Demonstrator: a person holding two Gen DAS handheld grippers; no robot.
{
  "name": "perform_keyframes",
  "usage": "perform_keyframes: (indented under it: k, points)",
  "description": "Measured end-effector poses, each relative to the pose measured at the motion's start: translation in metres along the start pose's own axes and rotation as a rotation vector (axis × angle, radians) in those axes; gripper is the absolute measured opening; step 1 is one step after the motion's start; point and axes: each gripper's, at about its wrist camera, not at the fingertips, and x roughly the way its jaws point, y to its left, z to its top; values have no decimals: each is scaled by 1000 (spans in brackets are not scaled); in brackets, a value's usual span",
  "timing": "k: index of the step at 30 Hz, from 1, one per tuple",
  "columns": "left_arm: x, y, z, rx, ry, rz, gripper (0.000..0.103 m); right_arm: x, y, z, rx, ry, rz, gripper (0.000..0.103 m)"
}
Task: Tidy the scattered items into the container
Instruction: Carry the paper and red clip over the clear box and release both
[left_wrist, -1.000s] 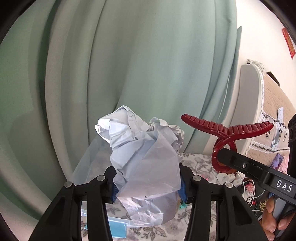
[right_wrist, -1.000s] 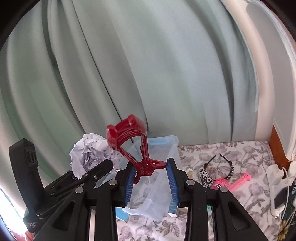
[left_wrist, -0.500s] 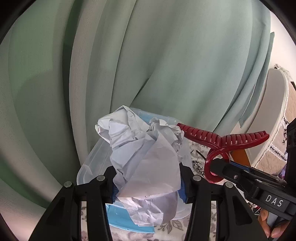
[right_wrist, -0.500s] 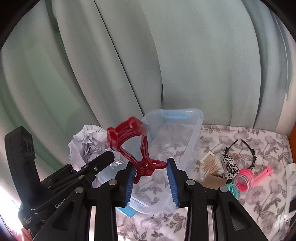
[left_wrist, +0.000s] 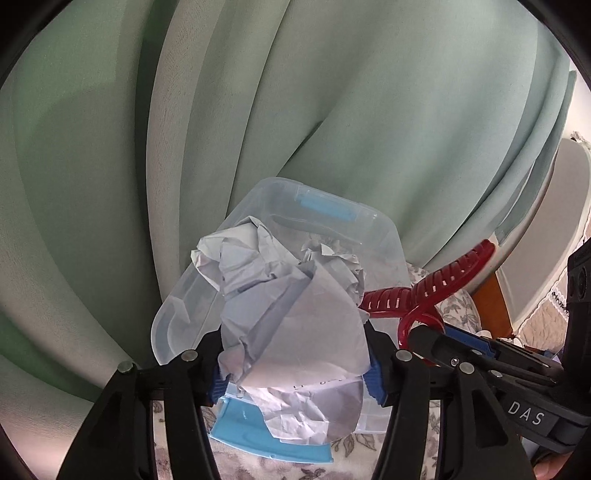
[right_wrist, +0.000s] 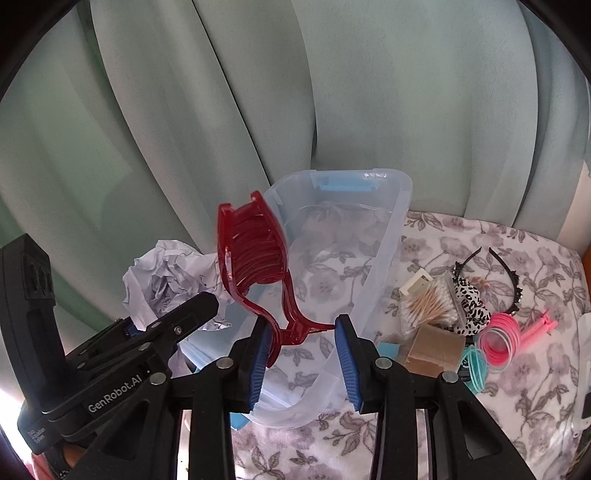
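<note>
A clear plastic container (left_wrist: 384, 236) with blue latches stands on the floral cloth in front of the curtain. My left gripper (left_wrist: 295, 374) hangs over its near left part. A ball of crumpled white paper (left_wrist: 291, 314) fills the space between its blue pads, and the jaws are opening. In the right wrist view the container (right_wrist: 402, 206) lies just ahead. My right gripper (right_wrist: 301, 347) holds a dark red hair claw (right_wrist: 255, 251) by its handle over the near end, teeth upward, as its jaws begin opening. The left gripper (right_wrist: 199, 302) and paper (right_wrist: 162, 273) sit beside it.
Right of the container on the floral cloth (right_wrist: 461, 236) lie a box of cotton swabs (right_wrist: 432, 302), a brown box (right_wrist: 432, 347), a leopard scrunchie (right_wrist: 472, 306), a black headband (right_wrist: 509, 273), pink hair ties (right_wrist: 496, 339) and a pink clip (right_wrist: 539, 326). The green curtain (right_wrist: 332, 92) hangs close behind.
Both grippers have come down and forward over the container, which now shows much more fully. The left jaws stand wider around the paper. The hair claw has tilted slightly.
</note>
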Motion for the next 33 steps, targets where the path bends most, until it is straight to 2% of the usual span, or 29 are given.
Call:
perform_keyframes:
  k: [4, 9, 11, 14, 19, 25, 30, 33]
  points:
    - [4, 3, -2, -17, 9, -7, 63, 1, -2, 1, 6, -6, 6, 51]
    - [8, 9, 3, -25, 14, -8, 63, -3, -1, 1, 12, -25, 22, 54]
    - [-18, 12, -14, -24, 10, -8, 63, -4, -2, 1, 25, -36, 34, 55]
    - [-26, 16, -20, -21, 9, -6, 63, -8, -2, 0, 37, -68, 31, 63]
    - [-27, 13, -22, -17, 17, -3, 63, -17, -2, -2, 65, -95, 72, 63]
    - [-30, 6, -24, -4, 31, 0, 63, -37, -3, -8, 89, -179, 105, 64]
    - [-34, -2, -24, 17, 38, 3, 63, -56, -20, -10, 169, -244, 126, 65]
    - [-34, -12, -25, 38, 42, 2, 63, -67, -33, -14, 222, -274, 167, 66]
